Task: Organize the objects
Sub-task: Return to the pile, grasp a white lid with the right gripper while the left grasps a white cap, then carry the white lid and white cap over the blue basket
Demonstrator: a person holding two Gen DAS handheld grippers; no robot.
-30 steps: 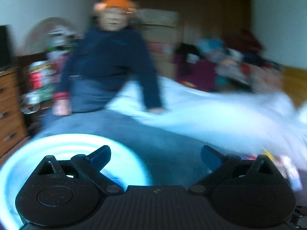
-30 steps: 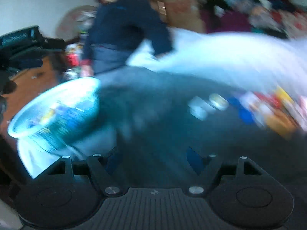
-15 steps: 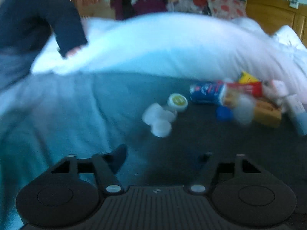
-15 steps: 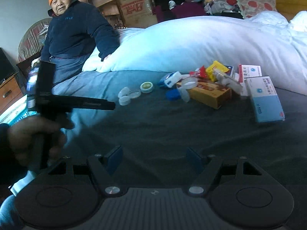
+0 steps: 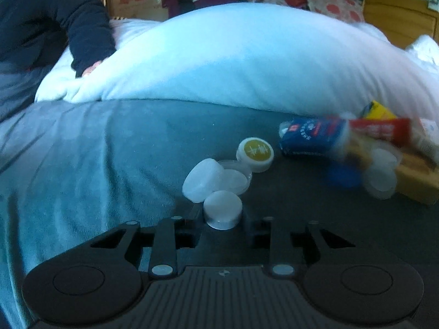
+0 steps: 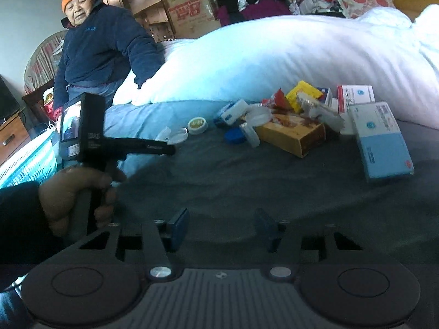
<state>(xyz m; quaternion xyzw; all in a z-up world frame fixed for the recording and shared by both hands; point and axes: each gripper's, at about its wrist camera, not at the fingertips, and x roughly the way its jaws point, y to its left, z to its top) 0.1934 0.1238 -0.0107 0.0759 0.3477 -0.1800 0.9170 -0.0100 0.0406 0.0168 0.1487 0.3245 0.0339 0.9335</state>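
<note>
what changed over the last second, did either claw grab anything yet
Both claws swung away from the turquoise basket toward the clutter on the grey bedspread. The left claw closed in on the small white round cap, which now sits right at its tips; whether it grips the cap is hidden. The right claw is open and holds nothing. Over the last half second, the boxes and caps look unmoved.

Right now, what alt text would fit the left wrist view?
The left gripper reaches low over a dark bedspread, its jaws on either side of a white cap. Beyond lie more white lids, a yellow-topped jar and blurred boxes against a white duvet.
</note>
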